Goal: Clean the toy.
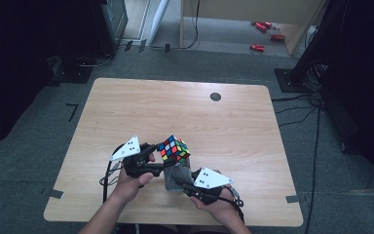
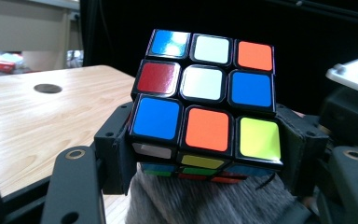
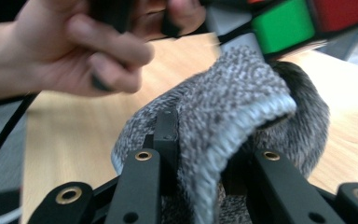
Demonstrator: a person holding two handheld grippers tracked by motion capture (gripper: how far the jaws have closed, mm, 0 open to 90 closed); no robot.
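1. A scrambled puzzle cube (image 2: 205, 105) is clamped by the left hand-held gripper (image 2: 205, 154) above the tabletop (image 1: 175, 112).
2. A grey cloth (image 3: 233, 116), pinched by the right hand-held gripper (image 3: 205, 168), is held against the cube's underside.

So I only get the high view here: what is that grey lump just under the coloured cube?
Observer: A grey knitted cloth, folded and pinched in the right gripper; its weave shows up close.
Operator: And is the cube really gripped, or only resting?
Observer: Gripped. The left gripper clamps the cube by its two sides.
Operator: Does the cloth touch it?
Observer: Yes, the cloth presses against the cube's underside, by a green sticker.
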